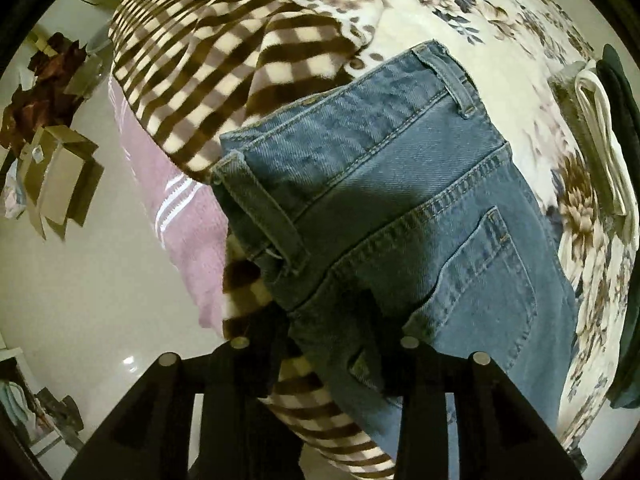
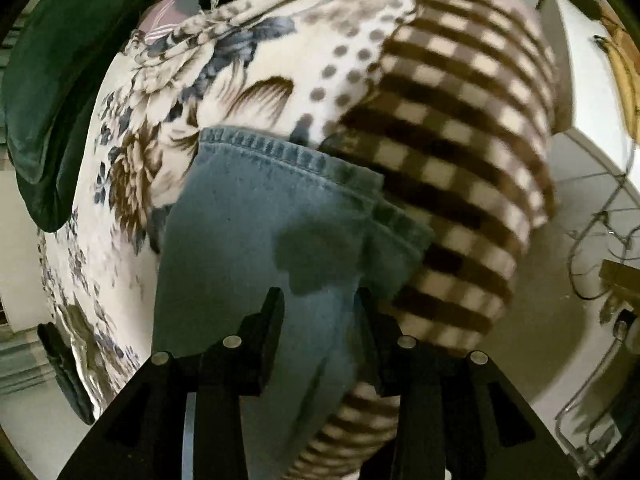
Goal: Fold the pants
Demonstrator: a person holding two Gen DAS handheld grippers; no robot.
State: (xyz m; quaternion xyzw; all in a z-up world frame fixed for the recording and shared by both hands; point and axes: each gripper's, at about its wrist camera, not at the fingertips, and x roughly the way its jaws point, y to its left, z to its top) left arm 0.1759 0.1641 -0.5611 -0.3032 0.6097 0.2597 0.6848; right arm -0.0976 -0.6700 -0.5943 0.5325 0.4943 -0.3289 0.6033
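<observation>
Left wrist view: left gripper (image 1: 324, 320) open astride jeans (image 1: 400, 184); right gripper (image 2: 318, 312) likewise, seemingly unclamped.

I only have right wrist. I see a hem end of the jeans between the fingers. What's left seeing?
Observer: The left hand-held gripper is at the waistband end of the jeans, back pocket facing up.
Operator: Is it open?
Observer: Yes, fingers spread, straddling the denim edge near the waistband.
Operator: Anything else on the bed that side?
Observer: A folded white garment beside a dark one, lying on the floral blanket past the jeans.
</observation>
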